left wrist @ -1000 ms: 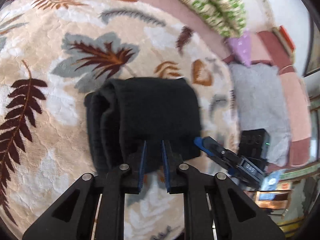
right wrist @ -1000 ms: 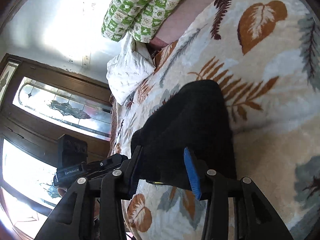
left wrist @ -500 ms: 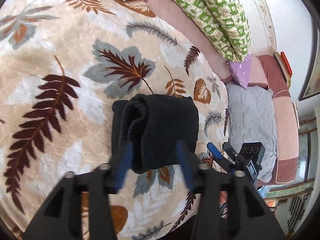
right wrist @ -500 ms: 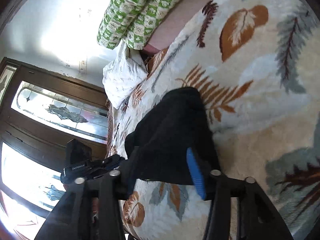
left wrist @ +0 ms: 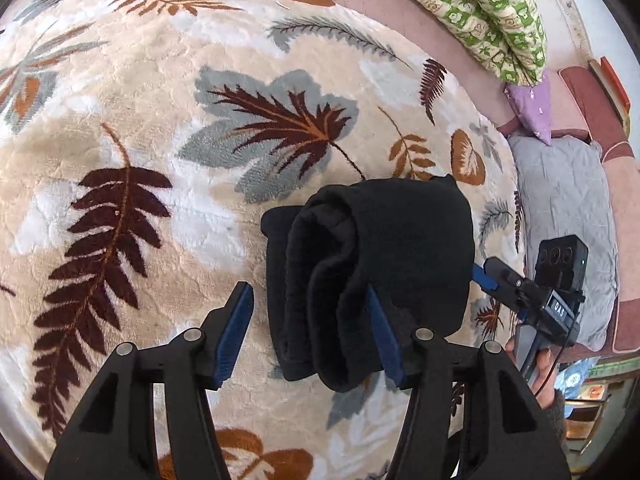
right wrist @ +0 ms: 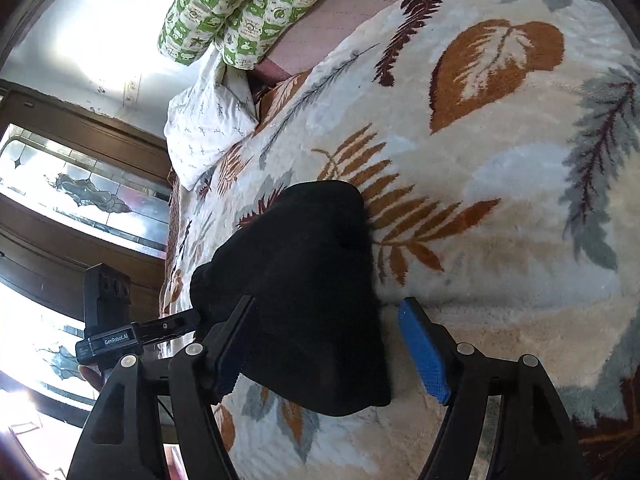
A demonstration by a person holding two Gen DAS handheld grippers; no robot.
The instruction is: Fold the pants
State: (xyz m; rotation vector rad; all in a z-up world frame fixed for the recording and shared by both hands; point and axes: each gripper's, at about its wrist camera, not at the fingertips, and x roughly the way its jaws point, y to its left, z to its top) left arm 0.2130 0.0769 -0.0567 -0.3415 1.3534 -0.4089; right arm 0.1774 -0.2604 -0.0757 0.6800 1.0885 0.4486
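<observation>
1. Lying folded into a thick black bundle, the pants (left wrist: 372, 280) rest on a leaf-patterned blanket (left wrist: 160, 128).
2. Left gripper (left wrist: 310, 336) stands parted, its pads off the cloth, straddling the bundle's near edge.
3. Right gripper (right wrist: 334, 346) is opening, the bundle's corner between its jaws, unpressed.
</observation>
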